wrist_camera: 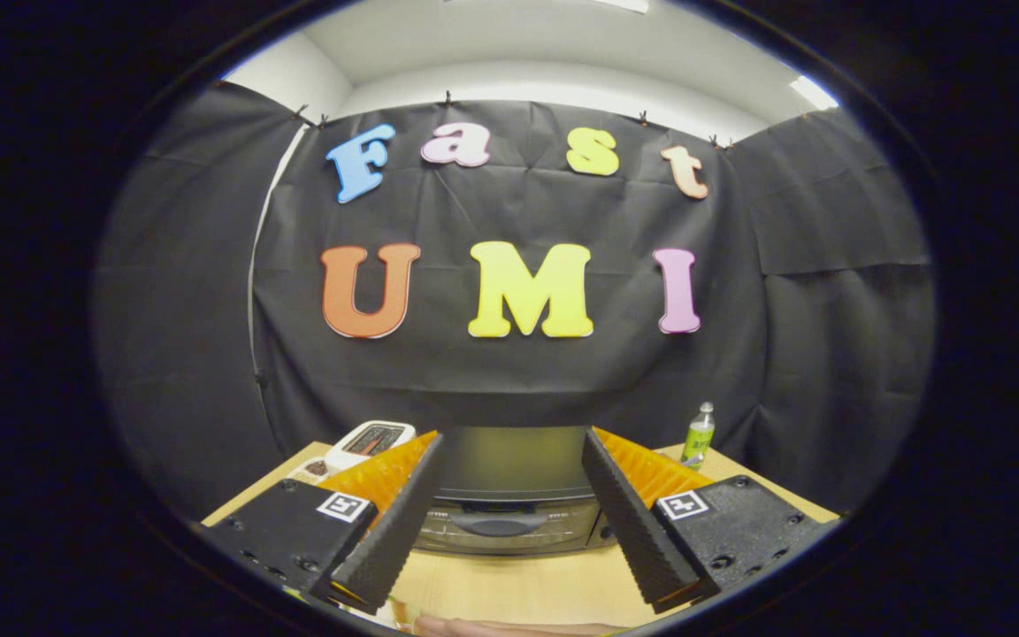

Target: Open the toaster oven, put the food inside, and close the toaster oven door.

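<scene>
Wooden table (509, 588); gripper (513, 447) fingers spread wide, dark toaster oven (509, 495) between them, door closed, handle forward.

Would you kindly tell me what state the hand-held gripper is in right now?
Hand-held gripper: open, holding nothing; its fingers are spread, with the closed toaster oven just beyond them.

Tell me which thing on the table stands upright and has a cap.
The bottle, standing upright beyond the right finger, off to the toaster oven's right. The white tray on the left lies flat. The gripper fingers are open, holding nothing.
</scene>
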`<state>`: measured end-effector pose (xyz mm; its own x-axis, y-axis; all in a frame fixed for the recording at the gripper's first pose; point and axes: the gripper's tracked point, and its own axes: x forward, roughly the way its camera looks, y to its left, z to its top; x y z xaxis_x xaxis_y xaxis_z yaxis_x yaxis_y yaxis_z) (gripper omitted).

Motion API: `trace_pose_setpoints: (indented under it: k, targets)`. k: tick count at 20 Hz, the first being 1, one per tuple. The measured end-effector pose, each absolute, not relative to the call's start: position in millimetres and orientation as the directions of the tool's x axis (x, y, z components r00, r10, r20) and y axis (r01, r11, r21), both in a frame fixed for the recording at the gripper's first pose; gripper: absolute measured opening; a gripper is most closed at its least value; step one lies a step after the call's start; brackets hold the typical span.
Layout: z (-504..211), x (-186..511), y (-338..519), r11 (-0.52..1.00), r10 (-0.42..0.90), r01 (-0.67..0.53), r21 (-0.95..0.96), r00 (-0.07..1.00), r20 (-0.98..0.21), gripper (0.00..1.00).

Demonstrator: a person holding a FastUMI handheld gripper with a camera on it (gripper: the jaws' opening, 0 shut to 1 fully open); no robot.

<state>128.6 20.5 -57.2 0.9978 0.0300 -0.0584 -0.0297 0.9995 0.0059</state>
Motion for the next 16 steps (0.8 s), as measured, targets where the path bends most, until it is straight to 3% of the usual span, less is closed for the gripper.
trace_pose_setpoints:
  k: [6,10,13,16]
  targets:
    - [-126.1,201.4,22.7,1.0,0.01,-0.013,-0.022,0.99,-0.142,1.0]
    - [-154.9,217.3,25.7,0.994,-0.006,-0.014,-0.106,0.983,-0.181,1.0]
    - [-193.8,223.7,31.8,0.995,0.013,-0.042,-0.086,0.95,-0.313,1.0]
    - [-186.6,211.7,33.6,0.994,0.017,-0.051,-0.101,0.949,-0.315,1.0]
